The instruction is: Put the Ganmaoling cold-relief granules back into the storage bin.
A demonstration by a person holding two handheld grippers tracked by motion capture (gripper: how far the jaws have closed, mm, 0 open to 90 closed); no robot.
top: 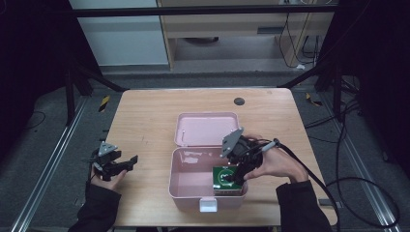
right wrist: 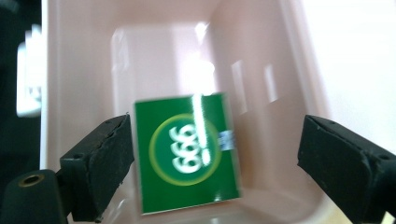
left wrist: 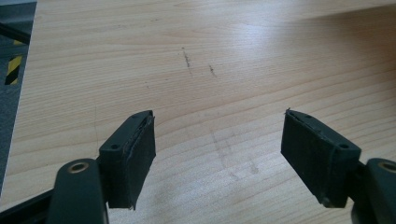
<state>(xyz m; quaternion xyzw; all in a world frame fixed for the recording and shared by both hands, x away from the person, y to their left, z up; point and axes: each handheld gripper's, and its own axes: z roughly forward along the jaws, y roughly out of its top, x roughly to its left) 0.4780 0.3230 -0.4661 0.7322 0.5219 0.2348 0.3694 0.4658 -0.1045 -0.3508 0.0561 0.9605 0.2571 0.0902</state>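
Green packet (right wrist: 187, 156) with a yellow ring and white numerals lies inside the pink box (top: 183, 186), at the lower right corner of the box in the high view (top: 225, 178). In the right gripper view it sits at lower centre of the frame, touching or just beside the left finger; which of the two cannot be told. The right gripper (right wrist: 212, 163) has its fingers spread wide, released, with the packet between them and clear of the right finger. In the high view this gripper (top: 232, 180) points down into the box from the right of centre, held in a hand (top: 273, 166).

Pink lid (top: 208, 128) stands open behind the box, above it in the frame. A white latch (top: 209, 205) shows on the near wall.

Left gripper (top: 126, 162) rests at the lower left of the high view, well apart from the box, fingers released over bare wooden surface (left wrist: 224, 60).
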